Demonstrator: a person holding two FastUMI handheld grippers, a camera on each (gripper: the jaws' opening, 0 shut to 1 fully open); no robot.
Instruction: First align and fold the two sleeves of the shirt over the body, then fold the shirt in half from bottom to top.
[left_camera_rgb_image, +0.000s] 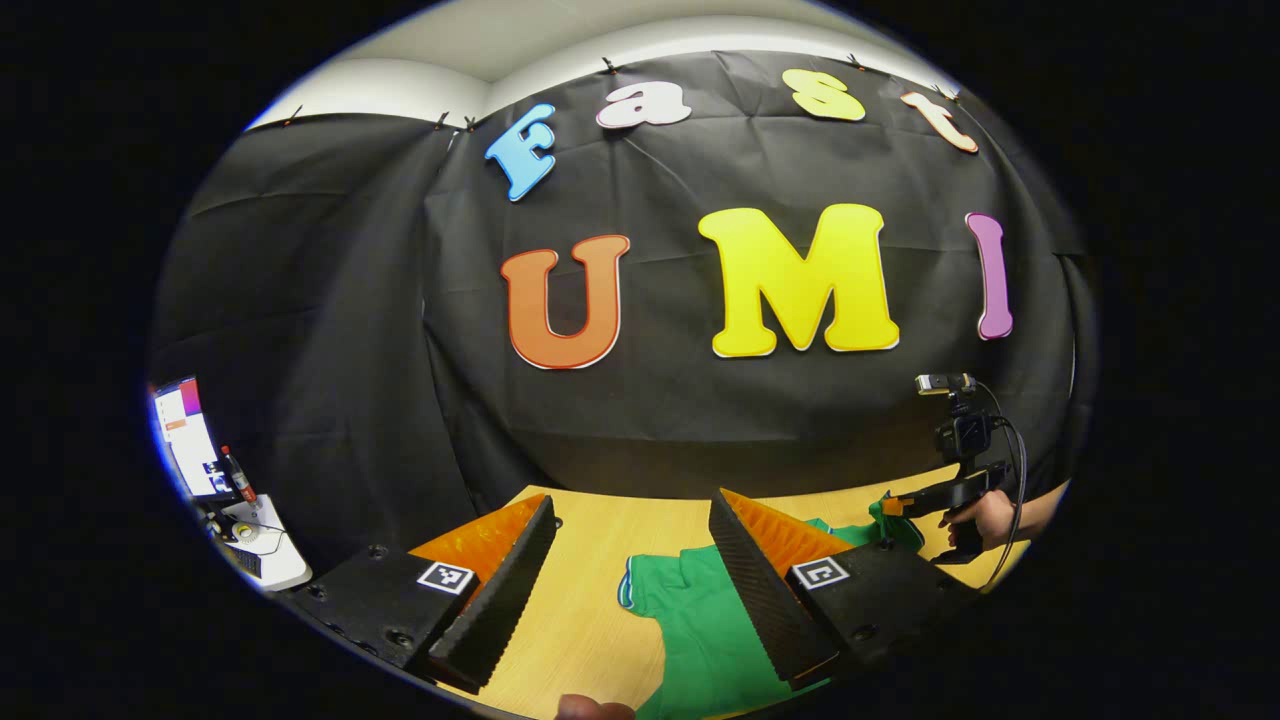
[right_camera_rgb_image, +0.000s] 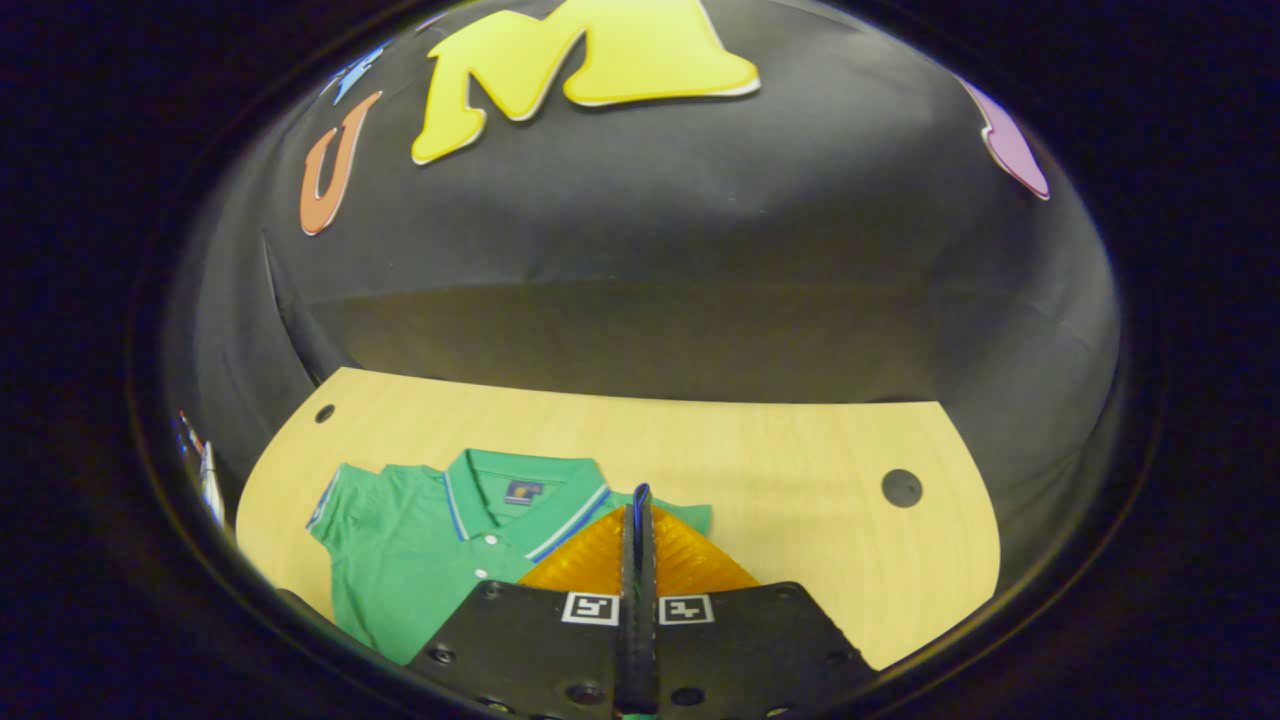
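- Two tools were at work over one green polo shirt that lay flat on the pale wooden counter.
- Right tool: its fingers were pressed together, tips over the shirt's shoulder on the right of the right gripper view; whether cloth was caught between them I cannot tell.
- Left tool: its fingers stood spread wide above the counter, with a sleeve and part of the shirt body showing in the gap between them.
- Shirt's long axis ran from near to far in the right gripper view, with the striped collar at the far end, toward the booth wall.
- A small dark label sat inside the collar; its writing was too small to read.
- Square black-and-white markers sat on both tools' finger blocks.
- Farther off in the left gripper view, a hand held the other tool at the shirt's far edge.
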